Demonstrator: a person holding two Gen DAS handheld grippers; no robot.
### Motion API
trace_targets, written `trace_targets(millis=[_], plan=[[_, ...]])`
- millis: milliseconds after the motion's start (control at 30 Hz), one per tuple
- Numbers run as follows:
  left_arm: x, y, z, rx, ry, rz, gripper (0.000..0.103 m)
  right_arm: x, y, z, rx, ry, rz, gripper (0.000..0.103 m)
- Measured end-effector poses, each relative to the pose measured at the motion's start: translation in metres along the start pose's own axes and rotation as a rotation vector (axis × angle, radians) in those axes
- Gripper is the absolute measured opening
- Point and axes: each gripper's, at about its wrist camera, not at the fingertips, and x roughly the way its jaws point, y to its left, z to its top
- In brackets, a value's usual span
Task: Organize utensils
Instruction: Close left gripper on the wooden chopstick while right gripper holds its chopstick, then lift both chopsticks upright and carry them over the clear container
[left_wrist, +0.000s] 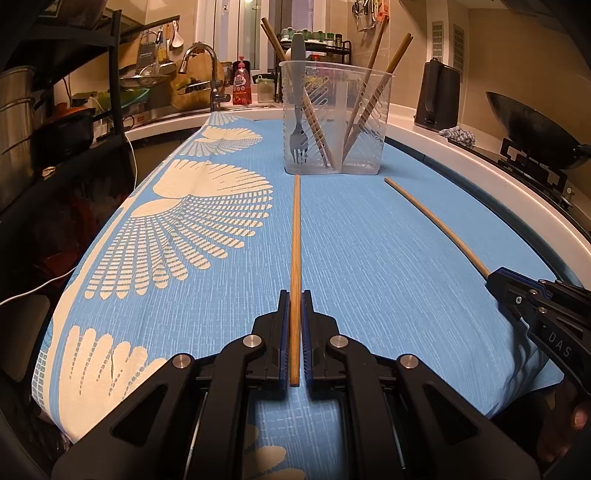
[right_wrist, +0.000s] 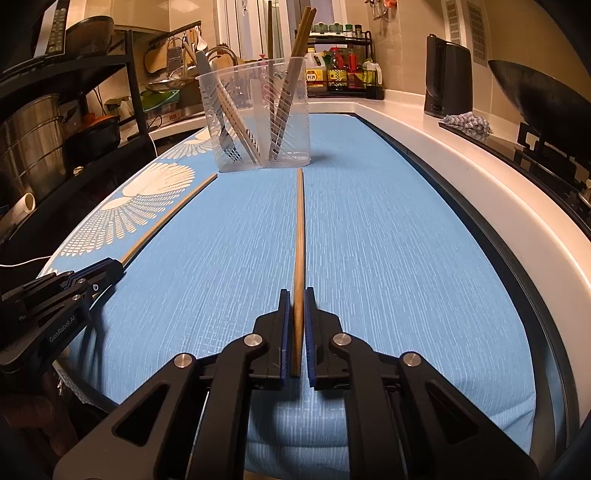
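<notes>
Each claw is clamping one chopstick: left claw (left_wrist: 295, 295) its chopstick (left_wrist: 296, 229), right claw (right_wrist: 296, 293) its chopstick (right_wrist: 299, 229), both tips nearing the clear holder (left_wrist: 332, 118). Held by their tail ends, they are risking pivoting, missing its rim.

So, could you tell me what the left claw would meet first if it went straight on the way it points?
Probably the blue cloth, since the left claw tilts down; its chopstick aims at the clear utensil holder. Depth is uncertain.
</notes>
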Motion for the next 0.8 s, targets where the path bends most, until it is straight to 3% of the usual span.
trace_targets(millis=[400,800], plan=[[-0.005,-0.003,0.002,0.005,0.008,-0.005,0.006,-0.019,-0.004,0.007,0.009,-0.018,0.003,0.006],[-0.053,-0.006,0.03,0.022,-0.127,-0.023,0.006,-0.065,-0.006,0.035,0.007,-0.119,0.012,0.006]])
